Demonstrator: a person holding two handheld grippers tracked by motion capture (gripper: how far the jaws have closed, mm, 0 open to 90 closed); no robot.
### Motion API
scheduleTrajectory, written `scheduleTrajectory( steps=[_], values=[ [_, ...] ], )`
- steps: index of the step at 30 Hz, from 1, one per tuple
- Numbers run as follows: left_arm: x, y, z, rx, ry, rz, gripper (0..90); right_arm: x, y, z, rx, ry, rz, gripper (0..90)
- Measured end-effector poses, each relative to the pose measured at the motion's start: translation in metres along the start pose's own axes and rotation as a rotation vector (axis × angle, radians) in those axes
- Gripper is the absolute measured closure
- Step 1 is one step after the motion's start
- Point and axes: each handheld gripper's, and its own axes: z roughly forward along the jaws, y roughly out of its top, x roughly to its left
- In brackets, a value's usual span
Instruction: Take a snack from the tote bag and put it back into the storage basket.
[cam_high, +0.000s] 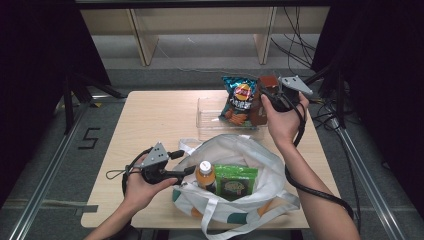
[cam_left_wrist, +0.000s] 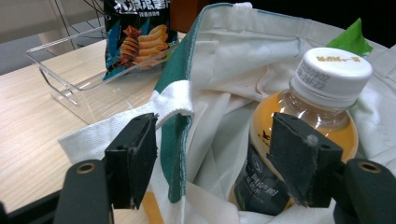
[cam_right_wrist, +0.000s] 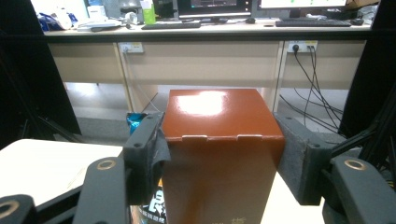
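Nearest, at the left gripper (cam_left_wrist: 215, 135): gapes wide, grips nothing, straddles the hemmed rim of the white tote bag (cam_high: 260, 160), one pad by the strap, the other in front of the orange bottle (cam_left_wrist: 322, 93). Risks a slack mouth here: with no pinch on the cloth, likely sags shut just as something comes in. Risks also a knock on the bottle, upright and tall beside a green packet (cam_high: 236, 181); tips easily if nudged by that near pad or by the load coming in.

Farther out, at the right gripper (cam_right_wrist: 219, 140): clamps wide on the brown box (cam_right_wrist: 215, 107), pads pressing both glossy sides just under the lid. Sits at the far right of the table (cam_high: 150, 115), at the end of the clear tray (cam_high: 210, 117), touching or nearly touching the chip bag (cam_high: 239, 97). Cannot tell whether lifted clear or resting on the tray floor. Could slip on that shiny card, since gripped high on a tall box; could swing or tilt under a quick carry. Could drag the chip bag along or catch the tray's low wall if drawn sideways before rising.

On arrival, little room in the bag: likely lands on the bottle cap or the packet unless aimed at the open right side.
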Motion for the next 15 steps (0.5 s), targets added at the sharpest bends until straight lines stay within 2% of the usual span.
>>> scheduleTrajectory(
  steps=[1,3,5,7,9,10,15],
  values=[
    [0.0,0.0,0.0001,0.001,0.0,0.001,31.6,-0.0008,-0.0006,0.001,-0.001,0.003,-0.009,40.1],
    [0.0001,-0.0001,0.0003,0.001,-0.001,0.0,31.6,0.0006,-0.0013,0.0015,0.006,-0.002,0.004,40.0],
    [0.0,0.0,0.0004,0.001,-0.001,0.0,31.6,-0.0015,-0.0013,0.0028,-0.002,-0.001,-0.017,40.1],
    [0.0001,-0.0001,0.0004,0.002,0.0,0.002,31.6,-0.0002,-0.0014,0.003,0.002,-0.006,-0.002,40.0],
    [0.0,-0.0002,0.0004,0.003,-0.001,0.0,31.6,-0.0013,-0.0017,0.0053,-0.008,-0.008,-0.021,40.1],
    [0.0,-0.0002,0.0004,0.003,-0.001,0.0,31.6,0.0002,-0.002,0.0048,-0.002,-0.013,-0.001,40.0],
    [0.0001,-0.0002,0.0,0.001,-0.002,0.001,31.6,0.0012,-0.0028,0.0068,-0.005,-0.02,0.006,40.0]
  ],
)
